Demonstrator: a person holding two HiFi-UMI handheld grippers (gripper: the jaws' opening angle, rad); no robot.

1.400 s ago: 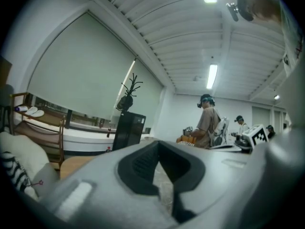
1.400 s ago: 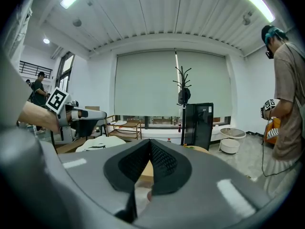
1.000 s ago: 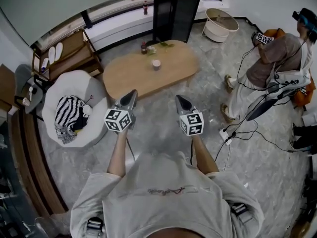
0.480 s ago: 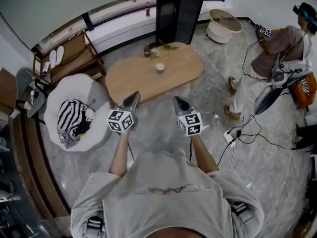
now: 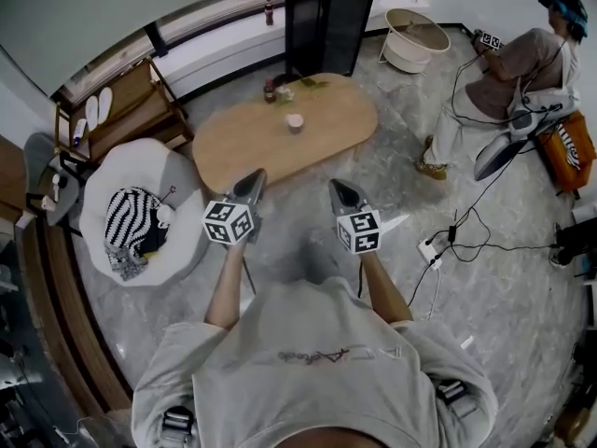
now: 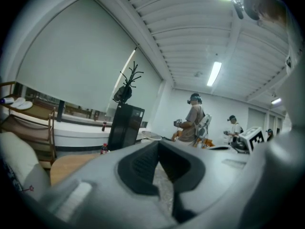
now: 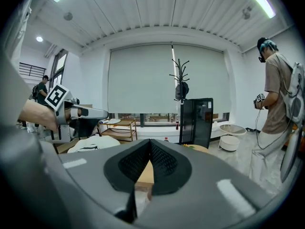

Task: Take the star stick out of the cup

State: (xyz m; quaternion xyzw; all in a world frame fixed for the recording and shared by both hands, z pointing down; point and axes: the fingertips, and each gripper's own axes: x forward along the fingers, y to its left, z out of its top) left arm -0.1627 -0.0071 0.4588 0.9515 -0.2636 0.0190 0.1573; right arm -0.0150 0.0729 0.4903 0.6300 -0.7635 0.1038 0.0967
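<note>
Pose level, forward: left hand-held gripper [image 5: 253, 177], right hand-held gripper [image 5: 337, 188] clenched, apparently empty.

Smooth wooden table [image 5: 242, 143], glossy marbled floor [image 5: 485, 287], matt grey plastic left gripper [image 5: 254, 177], right gripper [image 5: 338, 189], cloth beanbag [image 5: 149, 161]

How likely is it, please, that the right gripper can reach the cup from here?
Probably not yet: the right gripper hangs over floor, short of the table, and the cup stands mid-table. Nothing blocks the way; a step closer should do.

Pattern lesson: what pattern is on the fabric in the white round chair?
The fabric is black-and-white striped; head view.
</note>
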